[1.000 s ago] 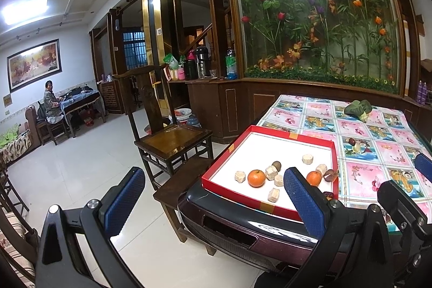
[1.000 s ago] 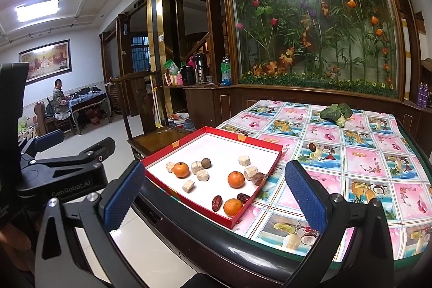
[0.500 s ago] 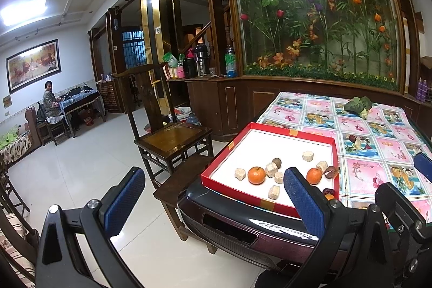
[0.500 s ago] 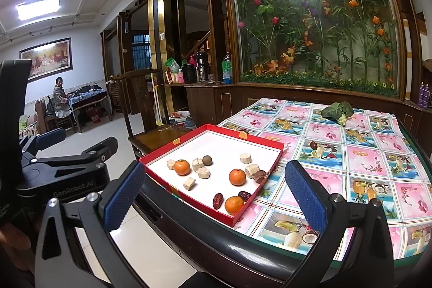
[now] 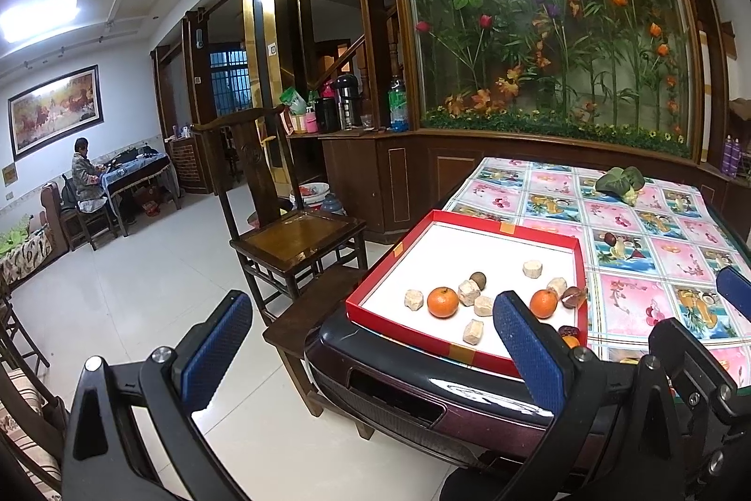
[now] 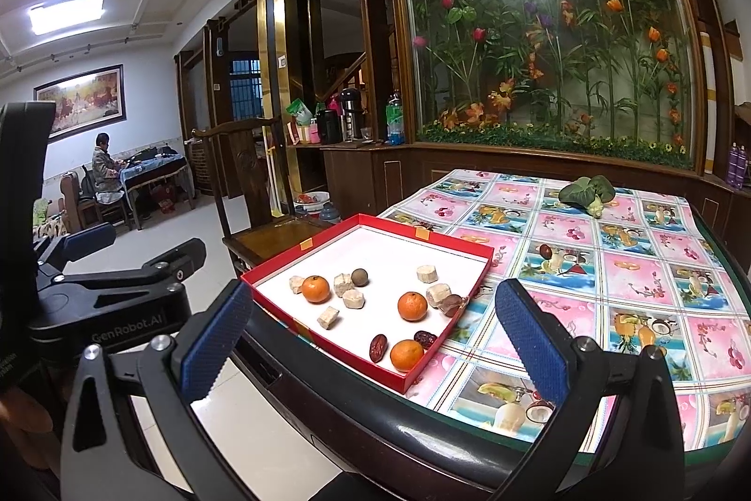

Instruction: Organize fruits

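Observation:
A red-rimmed tray [image 6: 300, 254] with a white floor lies at the table's near left corner; it also shows in the left wrist view [image 5: 511, 226]. In it lie three oranges [image 6: 412, 305], red dates [image 6: 377, 347], a round brown fruit [image 6: 359, 277] and several pale beige chunks [image 6: 426, 272]. My right gripper [image 6: 373, 341] is open and empty, held short of the table's edge, in front of the tray. My left gripper [image 5: 373, 343] is open and empty, left of the table, over the floor. Its body shows in the right wrist view [image 6: 117, 299].
The table [image 6: 610, 266] has a pink and blue fruit-print cloth. A green leafy vegetable [image 6: 586, 193] lies at its far side. A dark wooden chair [image 5: 291, 228] stands left of the table. A flower wall and a cabinet stand behind.
Both grippers have drifted slightly nearer the table; the tray sits a little larger in both views. Nothing in the tray has moved.

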Demonstrator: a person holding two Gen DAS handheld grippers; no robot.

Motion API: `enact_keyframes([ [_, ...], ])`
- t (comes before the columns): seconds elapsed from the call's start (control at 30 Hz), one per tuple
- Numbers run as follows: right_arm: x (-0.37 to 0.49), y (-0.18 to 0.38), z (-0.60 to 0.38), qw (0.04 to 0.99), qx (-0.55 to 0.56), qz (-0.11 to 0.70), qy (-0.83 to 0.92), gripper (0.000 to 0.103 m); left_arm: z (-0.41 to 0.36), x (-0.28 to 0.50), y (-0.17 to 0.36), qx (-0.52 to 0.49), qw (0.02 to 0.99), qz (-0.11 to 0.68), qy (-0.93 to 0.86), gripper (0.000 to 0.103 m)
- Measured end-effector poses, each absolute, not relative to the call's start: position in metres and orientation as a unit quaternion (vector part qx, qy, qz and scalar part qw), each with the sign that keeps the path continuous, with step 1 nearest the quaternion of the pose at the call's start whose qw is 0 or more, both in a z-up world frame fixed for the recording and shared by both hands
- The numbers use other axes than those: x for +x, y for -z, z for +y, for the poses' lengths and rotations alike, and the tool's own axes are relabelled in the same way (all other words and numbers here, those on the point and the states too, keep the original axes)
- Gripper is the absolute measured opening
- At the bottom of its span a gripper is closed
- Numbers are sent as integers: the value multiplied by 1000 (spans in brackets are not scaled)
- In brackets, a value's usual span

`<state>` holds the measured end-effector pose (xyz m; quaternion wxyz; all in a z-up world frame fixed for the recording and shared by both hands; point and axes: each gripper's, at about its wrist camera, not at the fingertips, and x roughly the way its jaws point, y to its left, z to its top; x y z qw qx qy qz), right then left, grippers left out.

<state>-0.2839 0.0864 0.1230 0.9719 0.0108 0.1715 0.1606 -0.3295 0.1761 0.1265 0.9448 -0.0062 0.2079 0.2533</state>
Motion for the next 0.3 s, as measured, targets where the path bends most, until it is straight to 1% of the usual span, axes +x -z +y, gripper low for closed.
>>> enact_keyframes([
  [0.3,-282,-121,87,971,14,176,-158,103,172,-328,-127,-7,950,194,-245,103],
])
